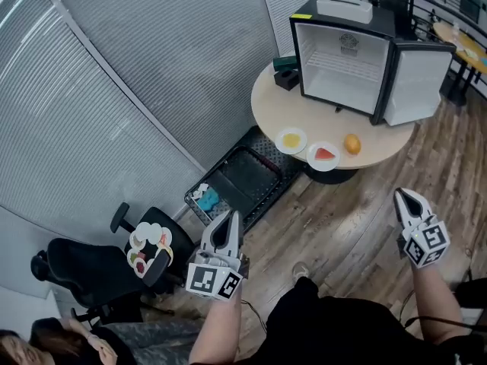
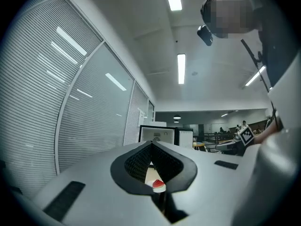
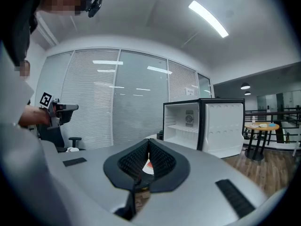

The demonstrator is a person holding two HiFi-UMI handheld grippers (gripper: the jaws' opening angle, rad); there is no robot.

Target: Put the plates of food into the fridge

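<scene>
Short of the table (image 1: 272,103), left gripper (image 1: 233,217) and right gripper (image 1: 399,195) fingers seem closed, empty.

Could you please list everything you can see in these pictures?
mini fridge: one, black, door open, on the table
round table: one, beige, top centre
plate of yellow food: one, white, table's near edge
plate of red food: one, white, beside it
fruit: one, orange, right of the plates
white box: one, atop the fridge
floor tray: one, black, below table
office chair: one, black, lower left
left gripper: one, grey, shut, empty
right gripper: one, grey, shut, empty
</scene>
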